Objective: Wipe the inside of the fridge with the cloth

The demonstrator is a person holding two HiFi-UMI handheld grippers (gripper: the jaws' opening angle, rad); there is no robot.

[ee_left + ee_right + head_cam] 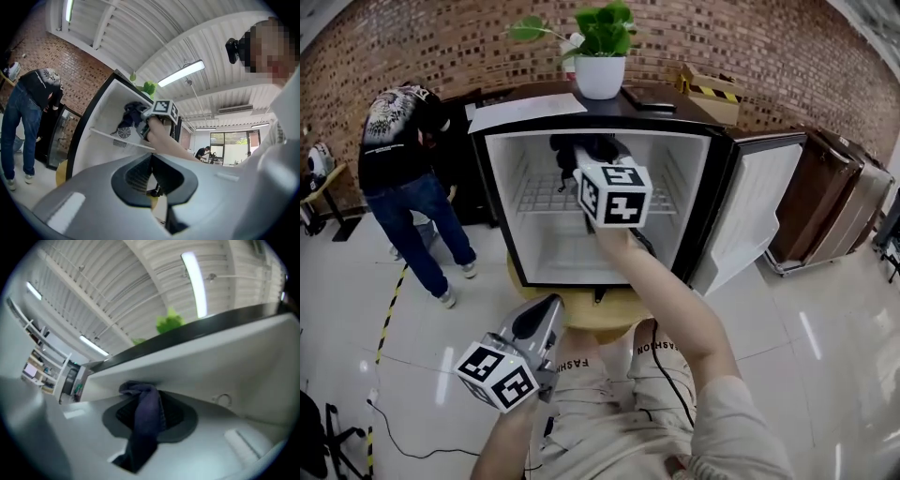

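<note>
A small fridge (502, 202) stands open in the head view, white inside with a wire shelf (539, 199). My right gripper (587, 157) reaches into the upper compartment, shut on a dark blue cloth (581, 147) near the top back wall. In the right gripper view the cloth (146, 420) hangs bunched between the closed jaws of the right gripper (149, 401), against the fridge's white ceiling (211, 366). My left gripper (536, 323) is held low in front of the fridge, shut and holding nothing. The left gripper view shows the left gripper (151, 161) shut, with the cloth (132, 112) far ahead.
The fridge door (755, 211) swings open to the right. The fridge rests on a round yellow stool (605, 317). A potted plant (602, 52) stands on top. A person (405, 178) in a dark top and jeans stands at the left. A cable (422, 445) lies on the floor.
</note>
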